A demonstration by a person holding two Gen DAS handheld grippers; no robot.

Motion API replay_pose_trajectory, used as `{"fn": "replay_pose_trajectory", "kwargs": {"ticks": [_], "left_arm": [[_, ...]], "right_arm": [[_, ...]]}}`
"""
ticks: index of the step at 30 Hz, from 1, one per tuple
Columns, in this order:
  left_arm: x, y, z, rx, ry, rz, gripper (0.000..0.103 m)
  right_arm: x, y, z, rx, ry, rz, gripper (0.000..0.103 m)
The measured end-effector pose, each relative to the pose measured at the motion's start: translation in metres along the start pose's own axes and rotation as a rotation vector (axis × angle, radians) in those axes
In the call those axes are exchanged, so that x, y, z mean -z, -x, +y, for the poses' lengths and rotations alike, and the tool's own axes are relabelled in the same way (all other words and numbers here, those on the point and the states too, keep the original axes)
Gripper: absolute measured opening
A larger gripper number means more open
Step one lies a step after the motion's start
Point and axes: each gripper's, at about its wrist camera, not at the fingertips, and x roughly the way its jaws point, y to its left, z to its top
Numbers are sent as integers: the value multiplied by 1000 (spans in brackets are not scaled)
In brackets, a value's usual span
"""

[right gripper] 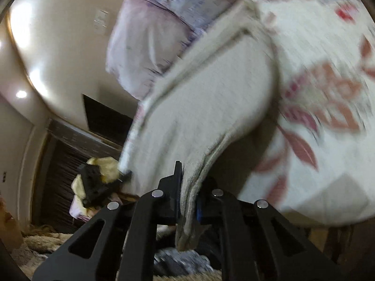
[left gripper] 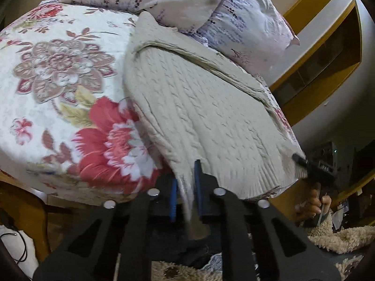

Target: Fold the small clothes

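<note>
A cream cable-knit sweater (left gripper: 201, 107) lies on the floral bedspread (left gripper: 58, 75), its ribbed hem hanging over the near edge. My left gripper (left gripper: 186, 182) is shut on the hem near its left corner, the cloth pinched between the blue pads. My right gripper (right gripper: 188, 187) is shut on the other hem corner, folded layers between its fingers. The right gripper also shows in the left wrist view (left gripper: 302, 160) at the sweater's right corner, and the left gripper shows in the right wrist view (right gripper: 124, 172). The sweater (right gripper: 211, 93) is blurred there.
Pale patterned pillows (left gripper: 211, 7) lie at the head of the bed, behind the sweater. A yellow wooden frame (left gripper: 328, 53) stands to the right. A shaggy rug (left gripper: 346, 236) covers the floor below. A dark wall unit (right gripper: 70, 154) stands beyond the bed.
</note>
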Motion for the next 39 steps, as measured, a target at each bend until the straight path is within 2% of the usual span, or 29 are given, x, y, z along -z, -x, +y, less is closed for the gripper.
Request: {"fn": "replay_pose_trajectory", "kwargs": {"ticks": [3, 5, 7, 10, 13, 14, 15, 16, 17, 18, 19, 20, 22, 26, 28, 29, 30, 31, 33, 35, 37, 39], "left_arm": [[-23, -2, -5, 45, -7, -35, 6], [-53, 2, -8, 56, -24, -96, 6], [-105, 8, -11, 18, -62, -203, 6], [-172, 1, -4, -35, -58, -303, 6], [-233, -29, 9, -102, -33, -336, 8], [-249, -43, 13, -131, -21, -325, 12], [-265, -59, 21, -158, -4, -301, 17], [-275, -72, 30, -181, 28, -273, 21], [-273, -74, 38, -208, 59, -264, 45], [-268, -73, 47, -217, 87, -266, 70], [-261, -70, 55, -176, 89, -273, 75], [-258, -68, 57, -157, 86, -271, 76], [-245, -69, 64, -147, 77, -223, 76], [-229, -88, 70, -122, 104, -106, 75], [-227, -101, 74, -121, 130, -64, 70], [-225, -108, 77, -110, 157, -39, 61], [-222, -113, 79, -98, 179, -32, 55], [-220, -112, 78, -99, 186, -62, 52], [-219, -115, 82, -85, 234, -69, 35], [-218, -116, 92, 30, 359, -62, 23], [-221, -111, 89, 110, 417, -92, 20], [-232, -105, 59, 163, 373, -128, 19]], "right_arm": [[-24, 0, 17, -49, 47, -66, 9], [-45, -3, 26, -64, 61, -109, 9], [-78, -7, 34, -70, 75, -171, 9], [-135, -18, 31, -47, 44, -281, 9], [-192, -36, 16, 8, -42, -388, 10], [-213, -48, 7, 52, -80, -406, 19], [-225, -58, 1, 87, -98, -395, 54], [-239, -72, -7, 134, -115, -370, 71], [-248, -85, -13, 177, -133, -342, 86], [-252, -88, -15, 178, -138, -336, 86], [-252, -90, -16, 167, -123, -328, 88], [-251, -91, -16, 173, -86, -329, 93], [-249, -88, -16, 222, -35, -364, 98], [-247, -90, -41, 168, -121, -342, 98], [-245, -89, -47, 161, -126, -337, 98], [-244, -88, -47, 157, -123, -339, 98], [-243, -86, -48, 146, -122, -343, 98], [-242, -84, -48, 130, -122, -347, 98], [-242, -81, -49, 98, -130, -347, 98], [-244, -80, -52, 61, -147, -336, 98], [-245, -76, -53, 43, -152, -333, 98], [-247, -70, -52, 31, -150, -344, 98]]}}
